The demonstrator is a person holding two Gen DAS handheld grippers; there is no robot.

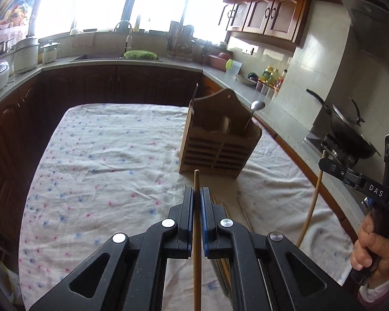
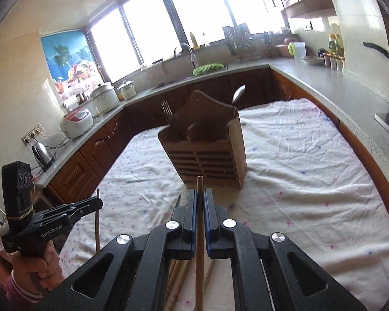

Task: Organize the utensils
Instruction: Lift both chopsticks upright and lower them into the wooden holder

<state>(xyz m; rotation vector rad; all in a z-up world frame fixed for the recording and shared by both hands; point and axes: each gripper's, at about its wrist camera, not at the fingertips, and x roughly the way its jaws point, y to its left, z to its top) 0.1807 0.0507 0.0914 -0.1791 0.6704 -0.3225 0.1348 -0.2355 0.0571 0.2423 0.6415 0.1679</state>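
Observation:
A wooden utensil holder [image 1: 217,140] [image 2: 207,153] stands on the cloth-covered table. A metal spoon [image 1: 256,107] [image 2: 238,94] and a fork [image 2: 167,111] stand in it. My left gripper [image 1: 197,194] is shut on a wooden chopstick [image 1: 196,233], held above the table in front of the holder; it also shows at the left of the right wrist view [image 2: 97,202]. My right gripper [image 2: 200,194] is shut on another wooden chopstick [image 2: 199,246]; it shows at the right of the left wrist view [image 1: 322,162]. Several chopsticks [image 2: 177,280] [image 1: 225,267] lie on the cloth beneath the grippers.
The table wears a white flowered cloth [image 1: 103,168] [image 2: 311,168]. A kitchen counter [image 1: 132,61] rings it, with a sink, green basket [image 1: 140,55], cookers [image 1: 26,51], a kettle [image 2: 42,154] and a wok on the stove [image 1: 350,134].

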